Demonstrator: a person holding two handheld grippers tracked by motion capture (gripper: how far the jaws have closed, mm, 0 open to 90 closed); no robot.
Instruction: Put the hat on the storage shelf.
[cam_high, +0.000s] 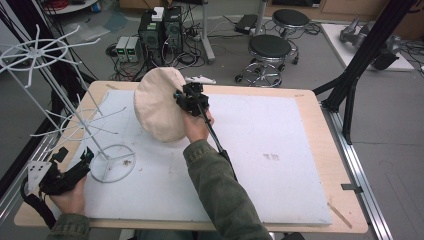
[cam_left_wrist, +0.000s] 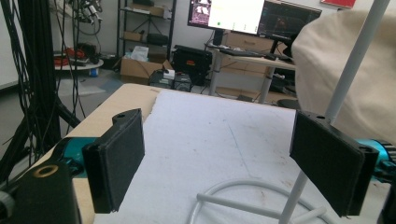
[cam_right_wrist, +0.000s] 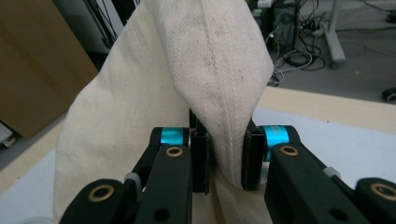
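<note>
A cream cloth hat (cam_high: 157, 104) hangs in the air above the white mat, pinched at its edge by my right gripper (cam_high: 181, 98). In the right gripper view the black jaws press a fold of the hat (cam_right_wrist: 215, 70) between them, so that gripper (cam_right_wrist: 225, 161) is shut on it. A white wire rack (cam_high: 60, 100) with spoked arms stands at the left on a ring base (cam_high: 112, 163). My left gripper (cam_high: 75, 162) rests open near that base; in its own view the pads (cam_left_wrist: 116, 158) stand wide apart around the rack's pole (cam_left_wrist: 348, 74) and ring.
A white mat (cam_high: 260, 150) covers most of the wooden table (cam_high: 320, 165). A small white object (cam_high: 200, 79) lies at the far edge. Stools (cam_high: 270, 50), computer boxes (cam_high: 160, 27) and cables stand on the floor beyond. A black tripod leg (cam_high: 360, 55) rises at right.
</note>
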